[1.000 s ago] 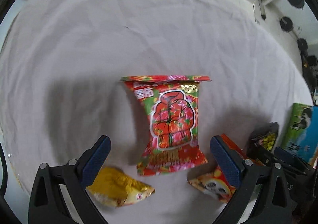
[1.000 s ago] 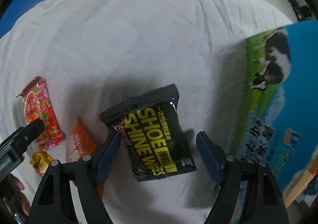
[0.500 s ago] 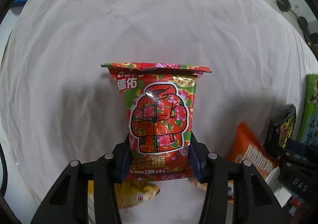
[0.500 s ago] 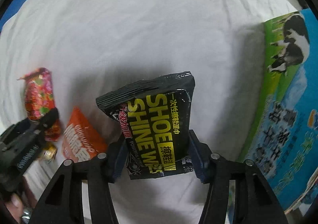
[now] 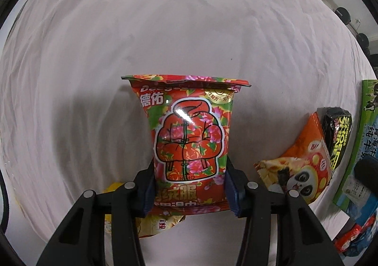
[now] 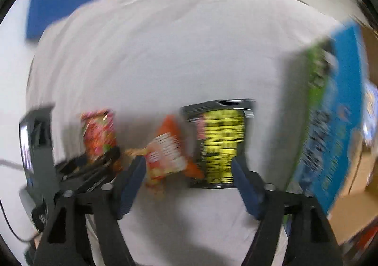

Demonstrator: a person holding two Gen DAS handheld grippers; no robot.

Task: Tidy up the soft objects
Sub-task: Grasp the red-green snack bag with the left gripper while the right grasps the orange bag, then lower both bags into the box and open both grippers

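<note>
From the left wrist view we see the left tongs (image 5: 190,187) clamped on the lower part of the red floral packet (image 5: 189,138), blue pads pressing both its sides, the packet standing up in front of the lens above the white-sheeted bench (image 5: 165,30). Under the tongs a yellow packet (image 5: 153,224) peeks out, lying on the sheet. Off to the right, an orange panda packet (image 5: 304,166) rests against a black shoe-shine wipes packet (image 5: 337,131) (yellow lettering, easy to read), and beyond them stands a green-and-blue milk carton box (image 5: 365,148). Over to the right wrist view, heavily blurred: the right tongs (image 6: 189,181) have their jaws opening, and we see the black packet (image 6: 219,143) down on the sheet just inside the right-hand pad, which no longer presses it. The orange packet (image 6: 170,155) lies between the pads too, further back, touching the black one's left edge. At left, the red floral packet (image 6: 99,133) sits in the other tongs (image 6: 94,162), and the box (image 6: 330,124) rises at right.
</note>
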